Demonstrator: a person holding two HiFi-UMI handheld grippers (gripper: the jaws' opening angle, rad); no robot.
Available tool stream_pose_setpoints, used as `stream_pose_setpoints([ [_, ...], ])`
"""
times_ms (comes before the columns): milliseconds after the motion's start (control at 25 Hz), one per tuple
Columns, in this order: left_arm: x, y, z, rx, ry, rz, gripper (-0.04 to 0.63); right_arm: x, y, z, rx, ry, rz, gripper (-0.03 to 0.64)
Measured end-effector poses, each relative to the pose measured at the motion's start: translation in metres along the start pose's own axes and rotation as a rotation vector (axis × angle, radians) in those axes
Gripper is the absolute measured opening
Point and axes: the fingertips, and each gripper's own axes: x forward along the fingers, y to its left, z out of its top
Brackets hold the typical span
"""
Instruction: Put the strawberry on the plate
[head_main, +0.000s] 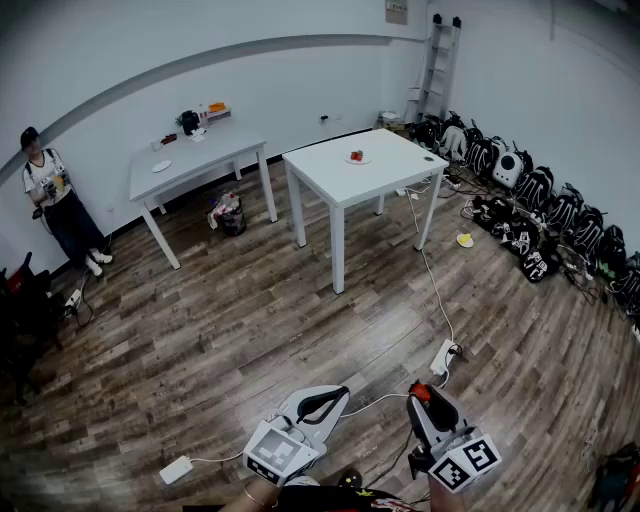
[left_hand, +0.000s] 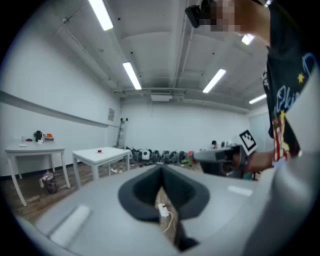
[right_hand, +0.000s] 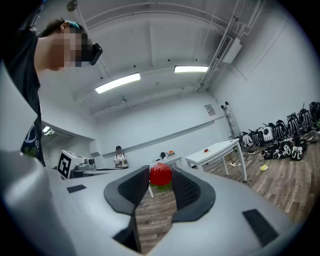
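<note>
Right tongs (right_hand: 161, 180) grip the strawberry (right_hand: 161, 174) between their pad tips.

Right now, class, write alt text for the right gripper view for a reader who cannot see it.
The right gripper holds a red strawberry between its dark jaws, above a wooden floor. Behind stand a white table and a person farther back.

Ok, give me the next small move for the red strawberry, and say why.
Probably step forward toward the white square table, grip unchanged. The red strawberry is pinched between the right gripper's fingers, but the small white plate sits on that table, far across the wooden floor and out of reach from here.
</note>
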Motion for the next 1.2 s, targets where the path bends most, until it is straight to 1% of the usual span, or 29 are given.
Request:
stream_pose_setpoints([
  [160, 0.011, 0.012, 0.003, 0.036, -0.016, 0.014, 0.0, 0.011, -0.024, -0.003, 0.002, -0.04, -0.007, 0.146],
  [320, 0.027, 0.031, 0.0, 0.011, 0.02, 0.024, 0.002, 0.026, -0.042, 0.001, 0.058, -0.066, -0.008, 0.146],
  [440, 0.048, 0.039, -0.009, -0.008, 0.025, 0.018, 0.0, 0.027, -0.061, -0.006, 0.06, -0.039, -0.032, 0.146],
  [520, 0.07, 0.055, -0.011, -0.008, 0.017, 0.006, 0.001, 0.041, -0.08, -0.001, 0.057, -0.042, -0.038, 0.146],
  [640, 0.115, 0.091, -0.007, -0.015, -0.005, -0.014, 0.002, 0.077, -0.11, 0.02, 0.007, -0.044, -0.048, 0.146],
  [720, 0.149, 0.126, 0.003, -0.007, -0.048, -0.018, 0.0, 0.111, -0.139, 0.038, -0.036, -0.042, -0.082, 0.146],
  [800, 0.178, 0.166, 0.019, 0.012, -0.109, -0.012, 0.0, 0.149, -0.167, 0.054, -0.06, -0.048, -0.116, 0.146],
  [840, 0.191, 0.185, 0.024, 0.021, -0.124, -0.014, 0.001, 0.169, -0.178, 0.062, -0.071, -0.052, -0.125, 0.146],
  [960, 0.228, 0.241, 0.03, 0.049, -0.083, -0.055, 0.001, 0.232, -0.198, 0.083, -0.083, -0.074, -0.126, 0.146],
  [1080, 0.26, 0.291, 0.044, 0.071, -0.099, -0.078, 0.001, 0.283, -0.212, 0.096, -0.062, -0.115, -0.122, 0.146],
  [1200, 0.296, 0.321, 0.051, 0.071, -0.111, -0.097, 0.001, 0.315, -0.24, 0.098, -0.052, -0.106, -0.148, 0.146],
])
